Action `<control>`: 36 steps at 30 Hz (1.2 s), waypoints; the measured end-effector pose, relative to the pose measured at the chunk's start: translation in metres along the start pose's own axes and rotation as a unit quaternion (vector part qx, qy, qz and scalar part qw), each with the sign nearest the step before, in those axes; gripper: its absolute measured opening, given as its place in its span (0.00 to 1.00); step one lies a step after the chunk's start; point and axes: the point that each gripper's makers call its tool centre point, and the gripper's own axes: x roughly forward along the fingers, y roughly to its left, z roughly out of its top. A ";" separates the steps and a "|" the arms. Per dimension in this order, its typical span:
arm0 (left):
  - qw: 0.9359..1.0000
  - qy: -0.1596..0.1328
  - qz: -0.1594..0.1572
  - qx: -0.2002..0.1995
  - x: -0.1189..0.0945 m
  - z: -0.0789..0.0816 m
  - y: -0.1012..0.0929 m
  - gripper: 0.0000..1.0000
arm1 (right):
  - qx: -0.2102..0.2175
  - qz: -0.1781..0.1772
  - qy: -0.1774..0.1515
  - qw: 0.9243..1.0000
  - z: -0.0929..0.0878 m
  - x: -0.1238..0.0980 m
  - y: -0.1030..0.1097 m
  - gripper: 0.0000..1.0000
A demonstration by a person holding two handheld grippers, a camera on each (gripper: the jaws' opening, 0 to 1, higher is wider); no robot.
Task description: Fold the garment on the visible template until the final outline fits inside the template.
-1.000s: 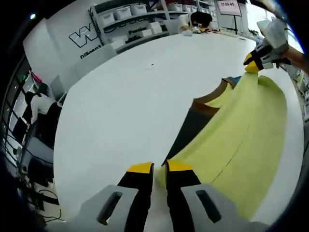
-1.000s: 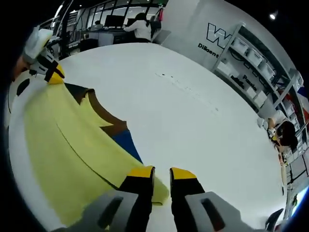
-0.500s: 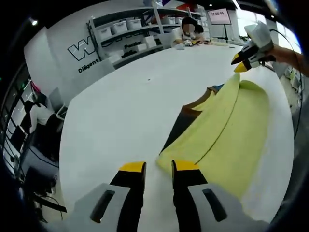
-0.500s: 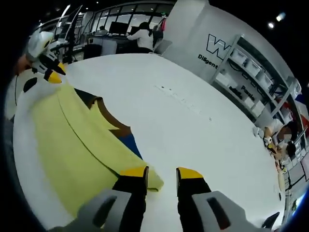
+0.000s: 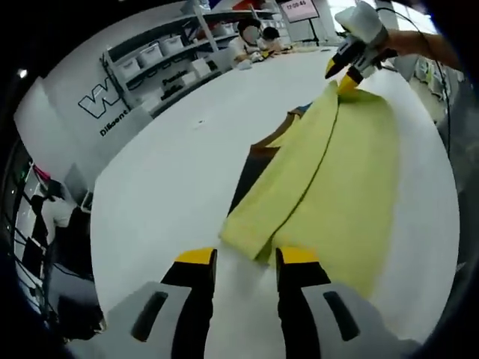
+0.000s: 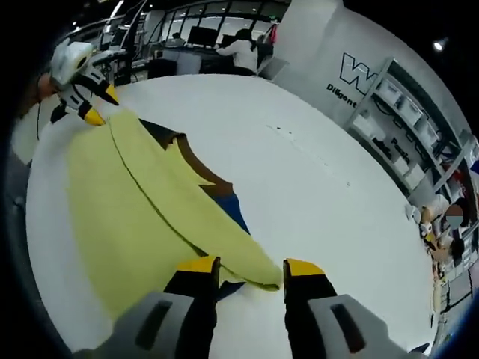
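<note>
A yellow garment [image 5: 337, 172] lies folded lengthwise on the white table, with brown trim [image 6: 198, 168] and a blue patch [image 6: 233, 212] showing along its edge. A dark panel [image 5: 245, 179] pokes out from under it. My left gripper [image 5: 248, 258] stands open just short of the garment's near corner, and its yellow tips also show at the far end in the right gripper view [image 6: 101, 106]. My right gripper [image 6: 250, 267] is open, with the other yellow corner [image 6: 258, 273] lying flat between its jaws. In the left gripper view it hovers over the far end [image 5: 338, 77].
The round white table [image 5: 172, 164] spreads wide beside the garment. Behind it are shelves with white bins [image 5: 157, 56], a wall with a logo [image 6: 359, 71], and people seated at another table [image 5: 251, 34]. A person [image 6: 239, 45] sits at desks in the background.
Both grippers were shut on the garment's raised fold and have opened. The fold has dropped flat onto the table, and both grippers have drawn back a little from its corners.
</note>
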 end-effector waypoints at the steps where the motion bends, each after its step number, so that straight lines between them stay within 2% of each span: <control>1: 1.000 -0.005 0.000 0.001 0.001 0.001 0.000 0.32 | -0.017 0.000 -0.003 1.000 0.001 0.000 0.001 0.31; 2: 1.000 -0.006 0.001 0.010 0.002 0.002 0.000 0.31 | -0.023 0.001 -0.001 1.000 0.001 0.000 0.002 0.32; 3: 1.000 -0.006 0.008 0.027 0.004 0.002 0.003 0.30 | -0.052 0.013 0.012 0.998 -0.004 0.004 0.004 0.33; 7: 0.999 -0.004 -0.002 0.052 0.009 0.001 -0.001 0.29 | -0.103 0.032 0.025 0.994 -0.007 0.007 0.012 0.30; 11: 0.998 -0.006 -0.006 0.059 0.011 0.002 -0.002 0.23 | -0.111 0.028 0.037 0.993 -0.013 0.011 0.011 0.21; 14: 0.998 -0.004 -0.010 0.066 0.014 0.001 -0.004 0.19 | -0.101 0.020 0.042 0.994 -0.017 0.013 0.004 0.12; 15: 0.998 -0.008 -0.013 0.066 0.015 0.003 -0.005 0.18 | -0.092 0.022 0.039 0.995 -0.016 0.013 0.004 0.08; 17: 0.998 -0.009 -0.016 0.064 0.016 0.004 -0.005 0.12 | -0.062 0.000 0.039 0.997 -0.017 0.014 -0.006 0.01; 18: 0.998 -0.011 -0.016 0.063 0.016 0.005 -0.005 0.10 | -0.064 0.004 0.035 0.997 -0.015 0.013 -0.008 0.00; 19: 0.998 -0.014 -0.016 0.061 0.016 0.007 -0.005 0.08 | -0.042 -0.002 0.023 0.999 -0.009 0.011 -0.009 0.00; 22: 0.999 -0.042 -0.020 0.026 0.014 0.019 -0.002 0.02 | -0.028 -0.002 0.016 0.999 -0.005 0.009 -0.013 0.00; 27: 0.999 -0.044 -0.011 0.014 0.016 0.026 0.010 0.02 | -0.019 -0.013 0.007 1.000 0.005 0.007 -0.023 0.00; 30: 0.999 -0.048 -0.008 -0.007 0.017 0.032 0.019 0.02 | -0.008 -0.018 0.002 1.000 0.010 0.009 -0.030 0.00; 33: 0.999 -0.041 -0.004 -0.018 0.019 0.034 0.028 0.02 | -0.003 -0.019 0.001 1.000 0.015 0.012 -0.034 0.00; 35: 1.000 -0.026 0.001 -0.015 0.023 0.033 0.036 0.02 | 0.007 -0.021 -0.001 1.000 0.017 0.016 -0.038 0.00; 36: 0.999 -0.030 0.002 -0.019 0.024 0.036 0.038 0.02 | 0.013 -0.021 -0.001 1.000 0.017 0.018 -0.039 0.00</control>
